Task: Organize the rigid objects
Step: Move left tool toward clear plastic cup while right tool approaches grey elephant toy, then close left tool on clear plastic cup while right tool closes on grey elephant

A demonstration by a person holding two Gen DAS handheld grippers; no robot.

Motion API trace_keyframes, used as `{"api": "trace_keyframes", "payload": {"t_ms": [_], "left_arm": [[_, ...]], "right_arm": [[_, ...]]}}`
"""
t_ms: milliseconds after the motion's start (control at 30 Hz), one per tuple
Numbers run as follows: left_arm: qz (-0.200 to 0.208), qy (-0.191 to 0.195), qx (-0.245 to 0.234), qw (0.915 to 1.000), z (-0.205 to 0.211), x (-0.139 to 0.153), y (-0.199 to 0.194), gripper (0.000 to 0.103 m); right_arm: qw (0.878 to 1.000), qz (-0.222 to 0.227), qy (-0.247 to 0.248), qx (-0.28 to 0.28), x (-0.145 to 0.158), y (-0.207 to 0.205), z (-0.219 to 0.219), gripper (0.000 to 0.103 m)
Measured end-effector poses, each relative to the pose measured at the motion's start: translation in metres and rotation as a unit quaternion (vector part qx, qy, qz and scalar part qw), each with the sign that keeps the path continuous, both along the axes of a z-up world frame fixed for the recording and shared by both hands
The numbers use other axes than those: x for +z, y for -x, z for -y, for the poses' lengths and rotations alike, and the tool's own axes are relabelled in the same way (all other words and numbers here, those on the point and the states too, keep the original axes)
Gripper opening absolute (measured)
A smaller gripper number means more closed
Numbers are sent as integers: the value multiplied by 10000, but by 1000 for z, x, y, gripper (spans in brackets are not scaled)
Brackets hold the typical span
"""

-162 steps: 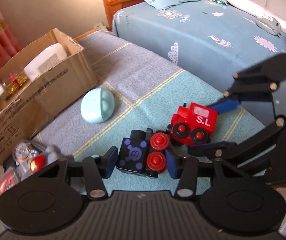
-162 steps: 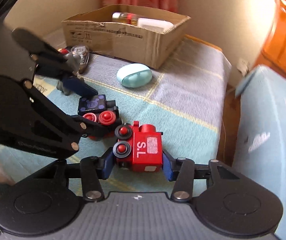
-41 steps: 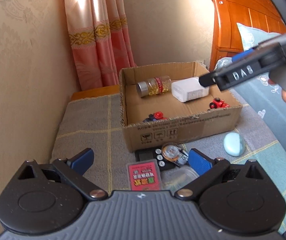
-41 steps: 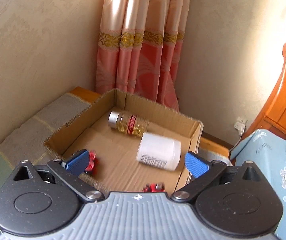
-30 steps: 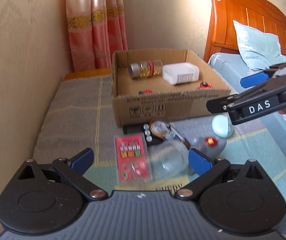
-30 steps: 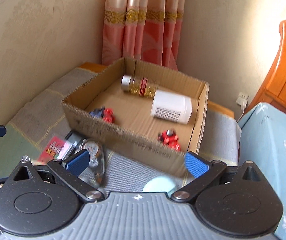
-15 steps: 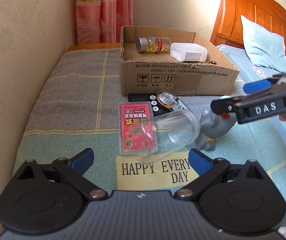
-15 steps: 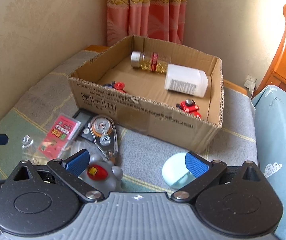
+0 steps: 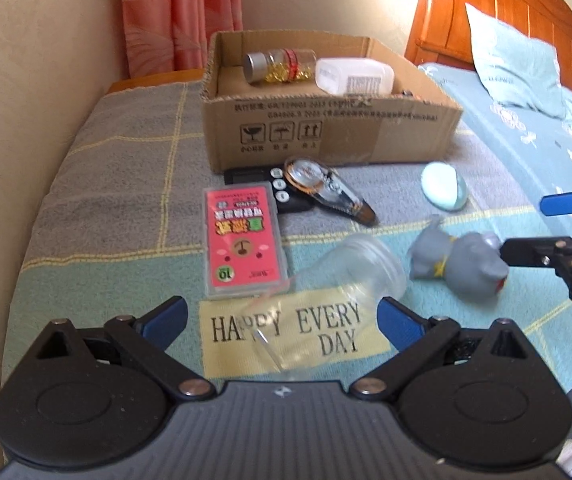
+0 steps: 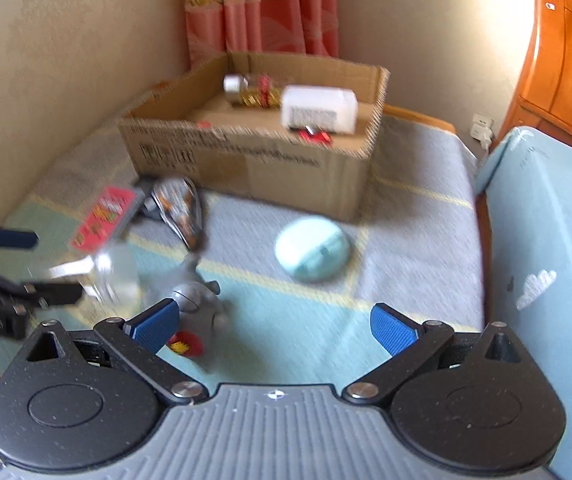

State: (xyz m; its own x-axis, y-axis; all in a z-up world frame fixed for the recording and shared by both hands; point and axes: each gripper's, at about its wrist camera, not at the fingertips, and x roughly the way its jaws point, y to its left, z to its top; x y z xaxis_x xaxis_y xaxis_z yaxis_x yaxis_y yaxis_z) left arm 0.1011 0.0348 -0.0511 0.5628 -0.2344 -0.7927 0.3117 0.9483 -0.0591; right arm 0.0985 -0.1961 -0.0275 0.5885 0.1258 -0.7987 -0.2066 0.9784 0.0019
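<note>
The right wrist view was smeared by motion blur, so the print on the brown cardboard box (image 10: 254, 160) could not be read. Its front wall hid all but a sliver of the small red toy (image 10: 315, 134) inside. The flat black device (image 9: 264, 184) lay mostly covered.

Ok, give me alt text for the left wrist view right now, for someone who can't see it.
The open left gripper hovers over a clear jar lying on its side on a blanket, beside a pink card case and a grey toy. Behind them stands a cardboard box holding bottles.
</note>
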Motion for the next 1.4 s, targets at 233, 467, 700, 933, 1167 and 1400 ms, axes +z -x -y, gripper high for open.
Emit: {"api": "trace_keyframes", "payload": {"t_ms": [233,467,700,933,1167,1400], "left_arm": [[-181,-176,-201,9995,0,-9,14,101],[-301,-408,229,9985,-21,-18,13,101],[-276,-625,595,9959,-44,-21,1,101],[-251,-625,707,9952,-52,-24,-11,101],[-233,-255,-14,9994,-36,-23,14,101],[-134,-77,-439,9989,1,-30,24,101]], "right_arm": [[9997,83,-163,183,1,17,11,103],[9975,-50,-36,702,-22,15,-29,103],[9992,-229,144,292,-41,10,-13,103],[9996,-194,149,-160,-39,14,23,103],[9994,-253,222,103,-53,23,19,103],[9994,-119,161,284,-54,27,20,103]]}}
